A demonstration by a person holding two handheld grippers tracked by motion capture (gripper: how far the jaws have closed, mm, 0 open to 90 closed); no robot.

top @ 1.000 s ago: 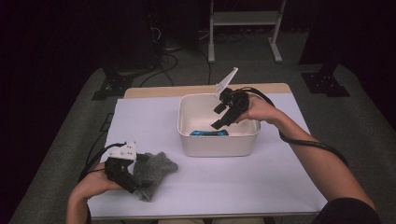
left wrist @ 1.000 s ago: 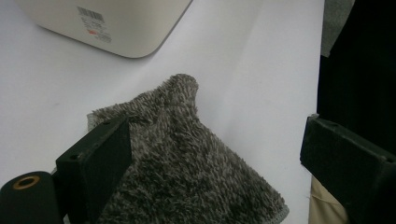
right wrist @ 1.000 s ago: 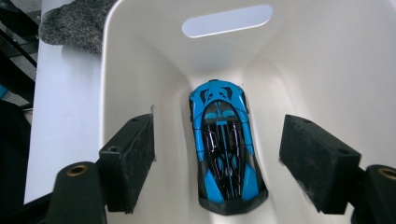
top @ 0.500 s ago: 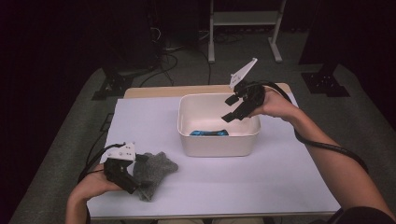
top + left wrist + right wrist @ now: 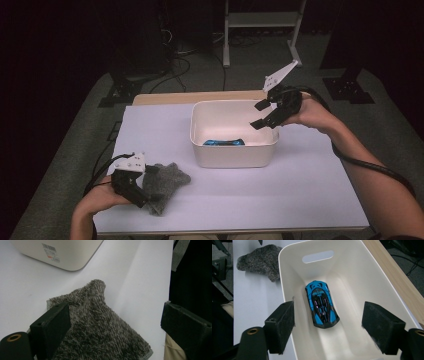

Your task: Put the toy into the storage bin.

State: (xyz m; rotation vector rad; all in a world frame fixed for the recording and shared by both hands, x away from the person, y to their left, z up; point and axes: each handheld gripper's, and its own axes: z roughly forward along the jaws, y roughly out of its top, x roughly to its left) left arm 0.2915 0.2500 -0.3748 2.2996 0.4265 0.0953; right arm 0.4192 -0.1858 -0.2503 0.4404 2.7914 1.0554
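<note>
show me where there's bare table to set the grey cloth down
Bare: the table right of the bin, and the strip between cloth and bin. Crowded: the near left corner, with the left gripper on the cloth.

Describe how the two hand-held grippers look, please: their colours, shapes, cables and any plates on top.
The left gripper and the right gripper are black, each with two blocky, flat-faced black jaws; brass-coloured round fittings sit near the jaw bases. A pale three-cornered plate tops the right one, and a similar pale plate tops the left. A thick black cable trails along the right forearm. The forearms are uncovered.
</note>
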